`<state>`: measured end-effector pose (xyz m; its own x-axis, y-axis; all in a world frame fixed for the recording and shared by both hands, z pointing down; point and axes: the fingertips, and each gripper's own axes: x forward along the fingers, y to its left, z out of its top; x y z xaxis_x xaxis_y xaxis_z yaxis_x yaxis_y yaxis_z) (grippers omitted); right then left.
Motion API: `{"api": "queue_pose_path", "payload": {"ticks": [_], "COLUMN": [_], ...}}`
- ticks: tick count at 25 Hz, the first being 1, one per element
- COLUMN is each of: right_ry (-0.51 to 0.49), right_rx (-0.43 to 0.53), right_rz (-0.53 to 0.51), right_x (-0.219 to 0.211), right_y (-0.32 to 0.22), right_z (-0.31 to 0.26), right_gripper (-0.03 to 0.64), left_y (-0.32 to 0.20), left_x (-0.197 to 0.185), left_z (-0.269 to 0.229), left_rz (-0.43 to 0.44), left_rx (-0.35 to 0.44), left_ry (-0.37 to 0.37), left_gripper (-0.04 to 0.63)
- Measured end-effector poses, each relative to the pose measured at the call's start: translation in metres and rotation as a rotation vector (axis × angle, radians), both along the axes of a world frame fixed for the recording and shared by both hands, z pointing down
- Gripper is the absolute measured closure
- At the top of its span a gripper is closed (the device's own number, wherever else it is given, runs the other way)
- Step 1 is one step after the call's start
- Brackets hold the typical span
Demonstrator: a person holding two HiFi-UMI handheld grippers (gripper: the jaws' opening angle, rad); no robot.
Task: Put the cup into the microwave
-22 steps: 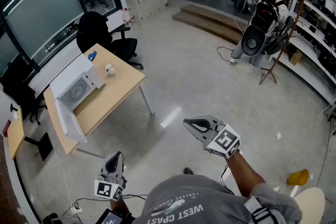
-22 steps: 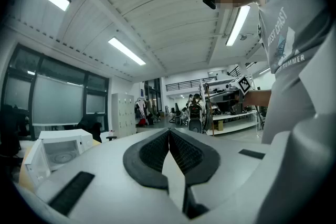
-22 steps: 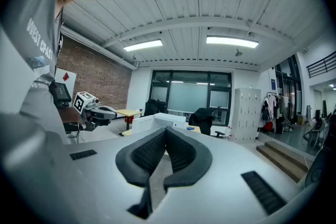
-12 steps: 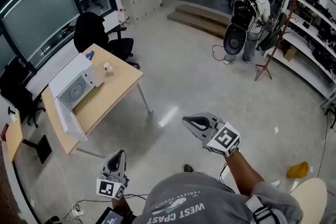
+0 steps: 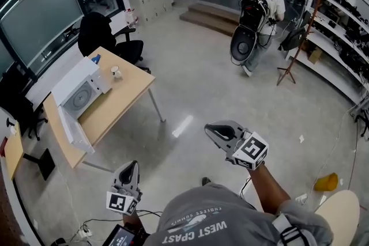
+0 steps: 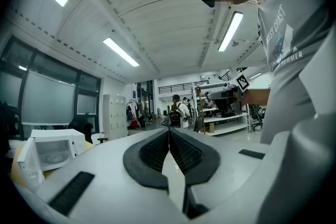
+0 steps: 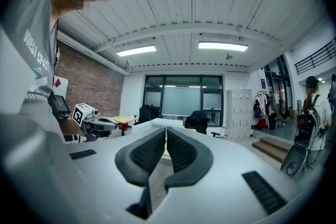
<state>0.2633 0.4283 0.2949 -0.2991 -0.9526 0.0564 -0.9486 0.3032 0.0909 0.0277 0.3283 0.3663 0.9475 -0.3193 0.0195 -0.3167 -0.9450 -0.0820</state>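
Observation:
A small white cup [image 5: 115, 71] stands on the far end of a wooden table [image 5: 124, 98], beside a white microwave [image 5: 78, 89] whose door [image 5: 69, 129] hangs open toward me. Both grippers are far from the table, over the floor in front of my body. My left gripper [image 5: 128, 167] is at the lower left and my right gripper [image 5: 212, 129] is at the centre; both are level. In the left gripper view, the left gripper [image 6: 169, 131] has its jaws closed together with nothing between them. The right gripper [image 7: 166, 131] looks the same in its own view. The microwave [image 6: 52, 147] shows at the left of the left gripper view.
A black office chair [image 5: 101, 34] stands behind the table. A person with a backpack [image 5: 259, 8] walks near the low steps [image 5: 213, 17] at the back. Shelves [image 5: 346, 37] line the right wall. A yellow object [image 5: 327, 182] and cables lie on the floor.
The person with the backpack has walked leftward and farther off at the back. Both grippers stay about where they were, still closed.

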Motion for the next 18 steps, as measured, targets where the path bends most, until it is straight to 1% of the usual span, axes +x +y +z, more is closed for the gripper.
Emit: {"api": "queue_pose_path", "payload": {"ticks": [4, 8, 12, 18], "right_ry": [-0.034, -0.034, -0.071, -0.08], "right_rx": [0.0, -0.015, -0.019, -0.019], "right_rz": [0.012, 0.012, -0.017, -0.082], "right_x": [0.019, 0.05, 0.081, 0.12], "right_y": [-0.008, -0.024, -0.045, -0.062], "right_z": [0.005, 0.005, 0.004, -0.005], "right_gripper": [0.597, 0.597, 0.597, 0.597], "left_y": [-0.007, -0.018, -0.024, -0.022], "left_x": [0.01, 0.036, 0.061, 0.094], "left_z": [-0.001, -0.005, -0.014, -0.028], "left_rz": [-0.012, -0.031, -0.063, -0.122], "left_rx": [-0.002, -0.002, 0.0, 0.016], "left_ry": [-0.007, -0.017, -0.041, -0.038], "left_gripper": [0.574, 0.574, 0.575, 0.574]}}
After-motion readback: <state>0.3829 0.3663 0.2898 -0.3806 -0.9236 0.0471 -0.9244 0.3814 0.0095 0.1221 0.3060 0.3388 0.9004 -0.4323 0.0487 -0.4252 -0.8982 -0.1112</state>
